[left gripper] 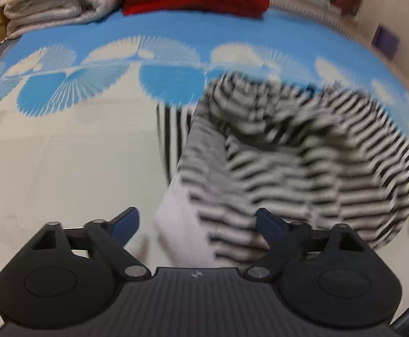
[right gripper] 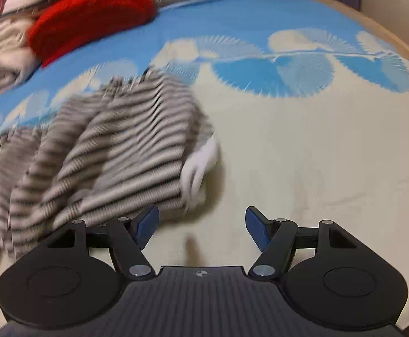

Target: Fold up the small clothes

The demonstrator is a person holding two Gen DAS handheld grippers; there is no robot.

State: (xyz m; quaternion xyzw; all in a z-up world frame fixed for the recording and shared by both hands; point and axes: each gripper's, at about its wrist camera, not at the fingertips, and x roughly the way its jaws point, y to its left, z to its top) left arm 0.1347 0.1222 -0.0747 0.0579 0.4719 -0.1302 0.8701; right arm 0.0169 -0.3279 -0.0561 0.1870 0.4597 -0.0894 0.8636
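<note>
On the blue-and-cream bedsheet point(left gripper: 64, 154) a black-and-white striped garment point(left gripper: 302, 154) is lying crumpled in a blurred heap, with a white part point(left gripper: 182, 224) showing at its near edge. No container is showing in either view. The left gripper point(left gripper: 196, 221) is hovering with its fingers spread wide, nothing between them, the garment just ahead and to its right. The right gripper point(right gripper: 201, 224) is likewise standing open and empty, with the garment ahead to its left. At the bed's far side a red cloth point(right gripper: 92, 19) and a folded pale blanket point(left gripper: 52, 0) are sitting near each other. Bare cream sheet is stretching right of the garment in the right wrist view.
</note>
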